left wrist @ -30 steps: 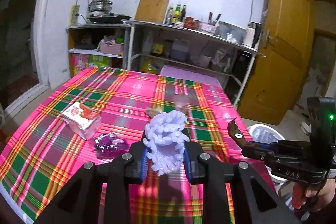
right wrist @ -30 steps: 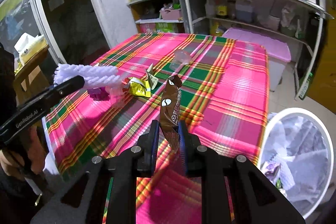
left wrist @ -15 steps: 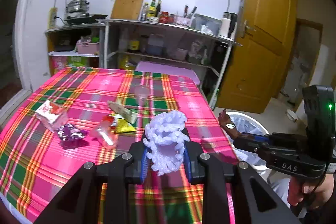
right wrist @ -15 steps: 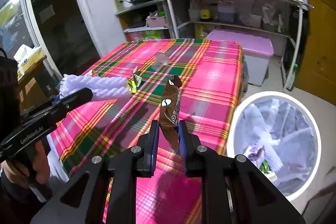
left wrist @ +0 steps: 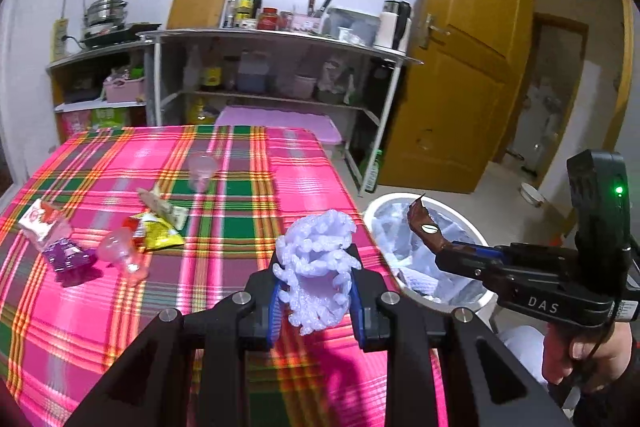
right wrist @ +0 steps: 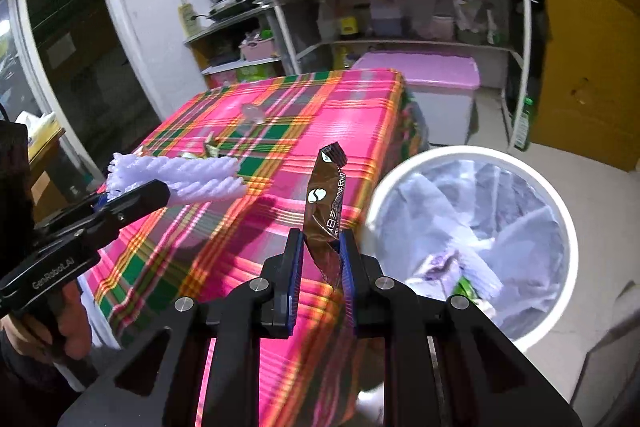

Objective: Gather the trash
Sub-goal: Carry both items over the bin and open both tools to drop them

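Both grippers loaded beside the bin

Left gripper [left wrist: 316,301] squeezes a foam net [left wrist: 318,267]; right gripper [right wrist: 319,277] pinches a brown wrapper [right wrist: 322,211], white bin [right wrist: 560,227] just right of the table [left wrist: 160,307].

Bin [right wrist: 560,227] base cut by right gripper body; brown wrapper [right wrist: 324,211] print unreadable; shelf [left wrist: 280,35] jars blurred
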Demonstrator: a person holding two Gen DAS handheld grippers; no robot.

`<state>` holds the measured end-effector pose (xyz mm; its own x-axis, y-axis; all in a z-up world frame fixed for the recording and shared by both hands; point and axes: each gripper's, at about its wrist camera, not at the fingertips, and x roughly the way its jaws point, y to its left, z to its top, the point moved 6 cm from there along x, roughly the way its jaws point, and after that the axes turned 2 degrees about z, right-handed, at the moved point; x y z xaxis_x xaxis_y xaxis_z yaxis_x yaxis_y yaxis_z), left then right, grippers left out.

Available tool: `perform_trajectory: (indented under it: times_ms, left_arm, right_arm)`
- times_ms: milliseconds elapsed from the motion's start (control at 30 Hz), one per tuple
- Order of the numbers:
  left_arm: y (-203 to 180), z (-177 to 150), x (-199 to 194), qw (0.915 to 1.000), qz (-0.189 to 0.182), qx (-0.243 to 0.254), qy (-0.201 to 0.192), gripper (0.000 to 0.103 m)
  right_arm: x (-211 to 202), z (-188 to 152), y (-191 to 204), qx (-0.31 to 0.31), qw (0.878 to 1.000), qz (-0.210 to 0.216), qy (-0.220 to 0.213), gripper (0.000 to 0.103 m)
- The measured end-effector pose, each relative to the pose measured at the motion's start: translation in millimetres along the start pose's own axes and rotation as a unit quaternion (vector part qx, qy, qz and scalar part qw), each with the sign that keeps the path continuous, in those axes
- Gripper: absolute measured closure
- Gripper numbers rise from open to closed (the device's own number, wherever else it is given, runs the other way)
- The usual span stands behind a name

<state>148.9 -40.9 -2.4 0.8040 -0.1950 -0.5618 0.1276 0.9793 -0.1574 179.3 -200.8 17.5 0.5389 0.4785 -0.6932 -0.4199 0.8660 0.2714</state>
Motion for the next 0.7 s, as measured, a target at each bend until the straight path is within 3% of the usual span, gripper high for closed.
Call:
perform_trajectory:
  times_ms: [700]
  left_arm:
    - [-77.2,4.0,54.1,0.9954,-0.077,0.045,0.035,0.076]
  right_arm:
    - [-10.0,-16.6,-70.4,0.063,0.997,-0.041,0.006,0.084]
